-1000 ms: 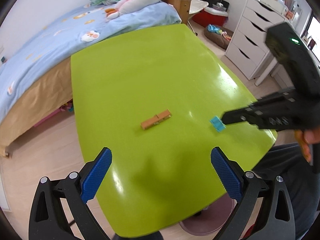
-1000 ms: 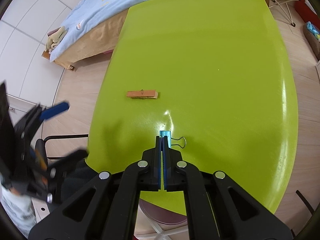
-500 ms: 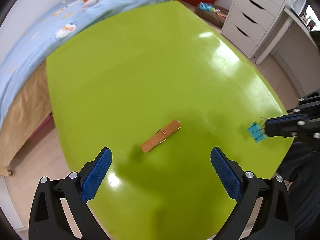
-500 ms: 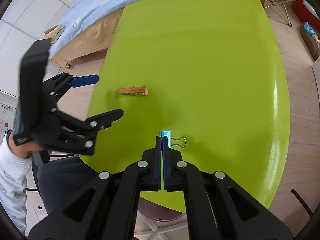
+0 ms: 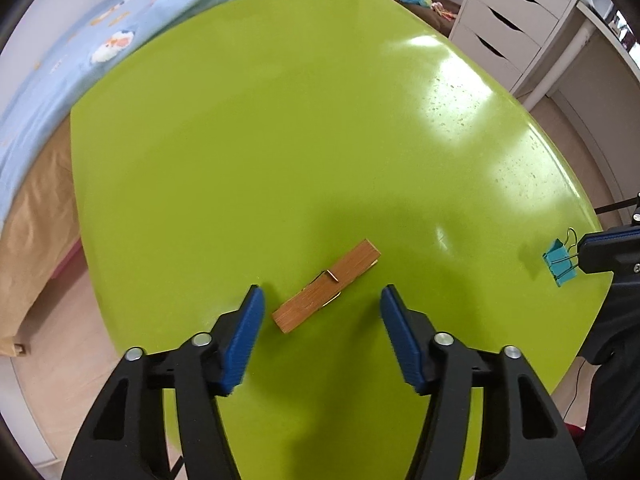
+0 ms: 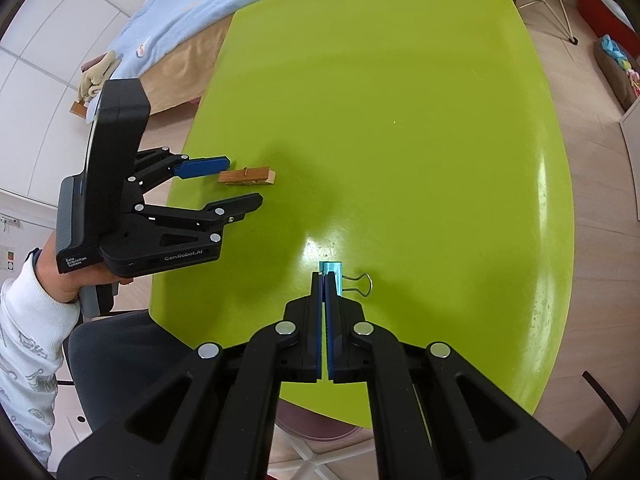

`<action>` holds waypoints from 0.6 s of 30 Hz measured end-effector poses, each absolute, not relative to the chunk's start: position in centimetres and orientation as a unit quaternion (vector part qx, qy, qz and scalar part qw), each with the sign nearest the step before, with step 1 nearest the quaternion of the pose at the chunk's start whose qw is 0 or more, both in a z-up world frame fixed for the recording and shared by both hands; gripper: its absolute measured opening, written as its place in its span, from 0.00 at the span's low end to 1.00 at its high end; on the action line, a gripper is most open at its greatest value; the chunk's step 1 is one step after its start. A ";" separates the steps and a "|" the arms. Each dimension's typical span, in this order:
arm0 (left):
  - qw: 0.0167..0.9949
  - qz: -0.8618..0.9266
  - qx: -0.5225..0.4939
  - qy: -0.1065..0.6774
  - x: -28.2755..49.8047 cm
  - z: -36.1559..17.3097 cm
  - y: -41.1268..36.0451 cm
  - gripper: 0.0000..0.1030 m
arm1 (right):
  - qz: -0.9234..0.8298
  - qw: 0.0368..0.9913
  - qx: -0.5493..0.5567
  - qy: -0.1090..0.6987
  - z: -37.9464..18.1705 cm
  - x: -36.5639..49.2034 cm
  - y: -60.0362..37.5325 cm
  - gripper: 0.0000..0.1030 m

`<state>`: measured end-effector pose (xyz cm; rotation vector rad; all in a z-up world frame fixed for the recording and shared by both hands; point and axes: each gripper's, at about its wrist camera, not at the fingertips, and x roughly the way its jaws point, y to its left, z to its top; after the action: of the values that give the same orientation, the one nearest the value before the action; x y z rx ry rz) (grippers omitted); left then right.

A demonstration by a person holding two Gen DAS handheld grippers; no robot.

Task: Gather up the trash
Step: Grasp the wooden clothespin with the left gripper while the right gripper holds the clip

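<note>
A wooden clothespin (image 5: 327, 285) lies on the green table (image 5: 280, 140). My left gripper (image 5: 321, 295) is open, its blue pads on either side of the clothespin's near end, just above the table. It shows the same way in the right wrist view (image 6: 240, 186), with the clothespin (image 6: 247, 176) between the fingers. My right gripper (image 6: 324, 276) is shut on a teal binder clip (image 6: 333, 274) and holds it over the table's near right part. The clip (image 5: 560, 261) also shows at the right edge of the left wrist view.
A bed with a light blue cover (image 5: 80, 40) stands along the table's far left side. A white drawer unit (image 5: 516, 12) stands at the back right. The table's near edge (image 6: 304, 404) lies just below my right gripper.
My left gripper has moved down and forward to the clothespin and its fingers have narrowed around it. My right gripper has stayed shut on the binder clip, almost still.
</note>
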<state>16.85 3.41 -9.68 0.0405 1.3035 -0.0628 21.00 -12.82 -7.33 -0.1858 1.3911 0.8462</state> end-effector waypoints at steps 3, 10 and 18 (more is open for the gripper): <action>0.794 -0.013 0.012 0.608 16.8 -9.5 3.7 0.35 | 0.376 0.683 -0.083 0.620 -7.5 21.0 -12.7 0.01; 0.795 -0.019 0.016 0.606 16.5 -9.1 3.5 0.14 | 0.376 0.683 -0.084 0.620 -7.7 20.8 -12.5 0.01; 0.810 -0.011 -0.009 0.587 15.0 -7.3 3.0 0.11 | 0.376 0.694 -0.082 0.609 -7.1 20.2 -12.7 0.01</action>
<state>15.03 3.05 -7.34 -0.0185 1.2544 -0.0241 20.19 -12.66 -7.10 -0.1822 1.3590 0.8391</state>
